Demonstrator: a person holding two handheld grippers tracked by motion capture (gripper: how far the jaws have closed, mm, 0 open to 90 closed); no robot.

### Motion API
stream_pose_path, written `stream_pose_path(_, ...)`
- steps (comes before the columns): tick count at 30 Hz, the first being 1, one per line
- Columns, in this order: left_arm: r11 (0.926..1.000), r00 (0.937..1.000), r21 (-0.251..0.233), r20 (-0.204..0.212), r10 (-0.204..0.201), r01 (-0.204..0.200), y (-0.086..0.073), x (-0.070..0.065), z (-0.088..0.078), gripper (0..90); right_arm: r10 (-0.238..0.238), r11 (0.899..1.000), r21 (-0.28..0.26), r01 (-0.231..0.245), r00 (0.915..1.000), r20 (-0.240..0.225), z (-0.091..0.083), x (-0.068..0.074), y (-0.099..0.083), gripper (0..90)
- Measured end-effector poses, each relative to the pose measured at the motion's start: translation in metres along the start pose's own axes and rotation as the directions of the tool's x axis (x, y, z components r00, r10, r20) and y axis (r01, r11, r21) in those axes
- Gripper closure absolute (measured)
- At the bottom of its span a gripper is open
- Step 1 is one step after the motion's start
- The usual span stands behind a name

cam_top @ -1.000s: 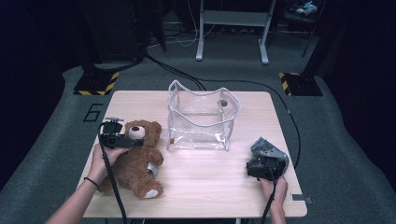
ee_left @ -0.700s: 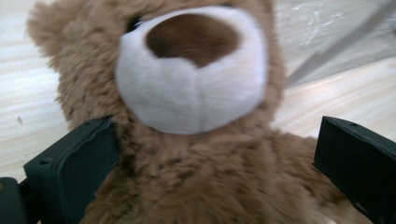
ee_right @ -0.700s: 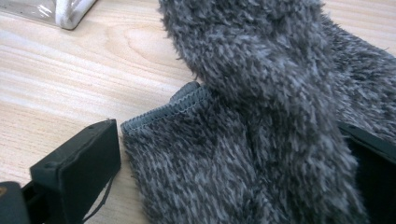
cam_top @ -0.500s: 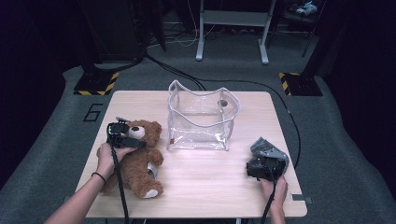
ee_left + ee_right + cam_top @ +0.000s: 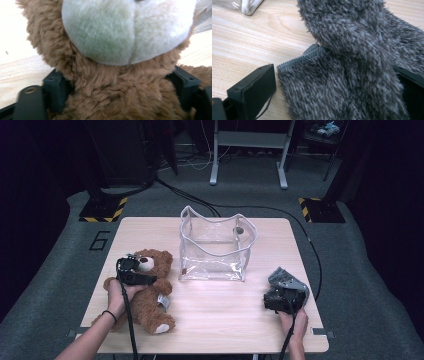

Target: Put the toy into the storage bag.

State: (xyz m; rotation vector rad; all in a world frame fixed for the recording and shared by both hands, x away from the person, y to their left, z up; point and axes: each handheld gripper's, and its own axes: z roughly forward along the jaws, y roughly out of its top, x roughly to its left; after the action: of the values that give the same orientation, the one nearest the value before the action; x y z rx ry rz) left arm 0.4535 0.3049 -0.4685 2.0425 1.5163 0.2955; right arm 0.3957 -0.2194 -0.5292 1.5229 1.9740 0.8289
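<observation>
Teddy bear [image 5: 117, 75] eyes perhaps cropped

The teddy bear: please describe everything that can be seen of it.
The teddy bear is brown plush with a cream muzzle and cream foot soles, and a white tag at its side. It lies on its back at the left of the wooden table, head towards the far edge. The left gripper has just been closing, its jaws on both sides of the neck.

The teddy bear [image 5: 145, 292] is brown with a cream muzzle and cream sole. The fuzzy sock [image 5: 352, 75] is grey, mottled dark and light. The pouch [image 5: 216, 247] is clear with white edging. The counter [image 5: 220, 320] is pale wood grain. The tongs are black.
</observation>
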Motion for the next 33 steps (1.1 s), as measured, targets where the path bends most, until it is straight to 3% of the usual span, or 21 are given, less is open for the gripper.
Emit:
stream_pose_path(6, 0.9977, 0.9991, -0.052, -0.007, 0.043, -0.043, -0.007, 0.001, 0.001, 40.7, 0.0, 1.0, -0.001, 0.0, 1.0, 0.001, 0.0, 0.0, 0.0, 0.0)
stream_pose_path(11, 0.9959, 0.9992, -0.081, -0.001, 0.041, -0.041, -0.011, 0.002, 0.001, 44.7, 0.0, 1.0, -0.001, 0.0, 1.0, 0.001, 0.0, 0.0, 0.0, 0.0)
stream_pose_path(12, 0.9972, 0.9991, -0.062, 0.008, 0.043, -0.042, -0.009, 0.004, 0.002, 42.4, 0.001, 1.0, -0.001, -0.001, 1.0, 0.0, 0.0, 0.0, 0.0, 0.1)
stream_pose_path(14, 0.9995, 0.9996, -0.03, 0.026, -0.009, 0.01, -0.004, 0.007, 0.002, 29.9, 0.003, 1.0, 0.001, -0.003, 1.0, 0.0, 0.0, 0.0, 0.0, 0.1)
stream_pose_path(17, 0.9997, 0.9998, -0.018, 0.014, -0.017, 0.017, 0.003, 0.007, -0.001, 15.9, 0.0, 1.0, -0.001, 0.0, 1.0, 0.001, 0.0, 0.0, 0.0, 0.1)
stream_pose_path(19, 0.9992, 0.9993, -0.013, 0.004, -0.036, 0.036, 0.007, 0.006, -0.002, 11.4, 0.0, 1.0, -0.001, 0.0, 1.0, 0.001, 0.0, 0.0, 0.0, 0.1)
stream_pose_path(20, 0.9995, 0.9996, -0.013, -0.003, -0.028, 0.028, 0.007, 0.007, -0.001, 9.5, -0.002, 1.0, -0.001, 0.002, 1.0, 0.001, 0.0, 0.0, 0.0, 0.1)
stream_pose_path(26, 0.9936, 0.997, 0.096, 0.044, -0.064, 0.059, 0.003, 0.006, 0.022, 3.6, -0.002, 1.0, 0.002, 0.002, 1.0, 0.002, 0.0, 0.0, 0.0, 0.2)
stream_pose_path(28, 0.9948, 0.9977, 0.092, 0.048, -0.048, 0.043, 0.001, 0.004, 0.026, 6.7, -0.002, 1.0, 0.001, 0.002, 1.0, 0.002, 0.0, 0.0, 0.0, 0.2)
stream_pose_path(33, 0.9999, 0.9983, 0.012, 0.057, -0.009, 0.008, -0.005, 0.002, 0.02, 27.3, -0.003, 1.0, -0.002, 0.003, 1.0, 0.004, 0.0, 0.0, 0.0, 0.4)
